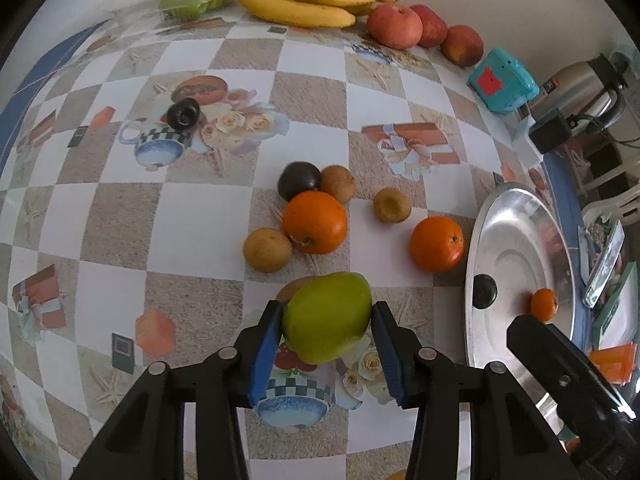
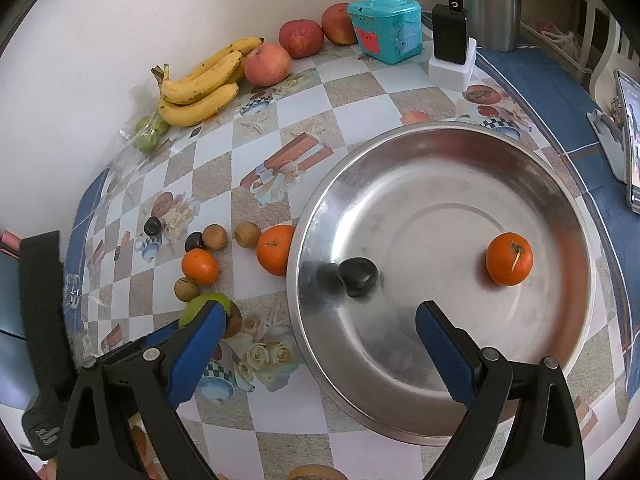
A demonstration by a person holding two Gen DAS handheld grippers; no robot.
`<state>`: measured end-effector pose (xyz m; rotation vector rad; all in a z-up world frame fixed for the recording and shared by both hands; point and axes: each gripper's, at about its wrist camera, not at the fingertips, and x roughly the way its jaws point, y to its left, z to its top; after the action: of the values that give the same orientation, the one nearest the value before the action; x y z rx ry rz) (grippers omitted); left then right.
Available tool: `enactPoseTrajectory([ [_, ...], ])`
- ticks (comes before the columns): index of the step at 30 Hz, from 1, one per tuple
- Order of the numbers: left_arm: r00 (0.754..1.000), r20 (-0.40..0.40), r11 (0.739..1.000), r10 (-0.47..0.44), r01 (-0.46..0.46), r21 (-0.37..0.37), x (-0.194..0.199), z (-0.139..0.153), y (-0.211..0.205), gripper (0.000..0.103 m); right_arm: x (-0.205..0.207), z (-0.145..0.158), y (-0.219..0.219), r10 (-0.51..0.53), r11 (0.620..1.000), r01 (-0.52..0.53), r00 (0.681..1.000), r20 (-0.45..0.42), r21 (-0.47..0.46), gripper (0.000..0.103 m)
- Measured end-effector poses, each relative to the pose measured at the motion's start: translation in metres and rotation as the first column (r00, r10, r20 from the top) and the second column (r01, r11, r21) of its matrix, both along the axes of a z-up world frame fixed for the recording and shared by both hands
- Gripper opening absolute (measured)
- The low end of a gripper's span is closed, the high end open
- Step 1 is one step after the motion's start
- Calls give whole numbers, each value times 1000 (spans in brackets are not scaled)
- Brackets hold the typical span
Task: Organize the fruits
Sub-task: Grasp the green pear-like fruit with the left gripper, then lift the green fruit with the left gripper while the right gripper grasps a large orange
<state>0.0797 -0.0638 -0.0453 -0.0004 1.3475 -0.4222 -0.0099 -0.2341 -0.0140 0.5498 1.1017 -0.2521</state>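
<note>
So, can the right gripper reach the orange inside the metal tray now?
Probably yes. The right gripper is open above the metal tray, and nothing stands between it and the orange; the dark fruit lies off to the side.

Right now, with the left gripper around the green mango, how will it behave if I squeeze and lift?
The green mango looks smooth and rounded, so it may slip or pivot between the flat blue pads. It fills the left gripper, so probably heavy for that grip. If dropped, it could roll toward the brown fruit beside it.
</note>
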Motion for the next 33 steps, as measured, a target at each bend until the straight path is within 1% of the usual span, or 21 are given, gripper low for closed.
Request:
enactPoseTrajectory([
  [8, 996, 48, 996, 80, -78, -30, 9, 20, 28, 48, 2, 1, 5, 24, 1000, -24, 1000, 16, -3, 96],
  [12, 989, 71, 991, 127, -123, -54, 15, 30, 43, 48, 7, 4, 14, 72, 997, -72, 996, 43, -12, 96],
  [17, 979, 98, 983, 176, -171, -60, 20, 35, 56, 48, 13, 10, 25, 128, 991, -125, 989, 76, -51, 95],
  [19, 976, 96, 980, 194, -188, -68, 22, 35, 61, 48, 17, 13, 28, 150, 987, -145, 985, 87, -65, 86],
  [26, 967, 91, 969, 237, -229, -89, 27, 35, 77, 48, 35, 12, 28, 184, 982, -180, 979, 90, -56, 76],
  [29, 965, 89, 967, 245, -237, -96, 29, 35, 82, 48, 47, 10, 24, 210, 977, -207, 975, 70, -54, 69],
  [31, 965, 85, 965, 249, -241, -100, 30, 34, 83, 48, 59, 9, 22, 235, 970, -233, 971, 36, -67, 63],
  [33, 965, 78, 965, 251, -242, -105, 31, 33, 84, 48, 68, 7, 22, 268, 961, -267, 963, 0, -73, 63],
])
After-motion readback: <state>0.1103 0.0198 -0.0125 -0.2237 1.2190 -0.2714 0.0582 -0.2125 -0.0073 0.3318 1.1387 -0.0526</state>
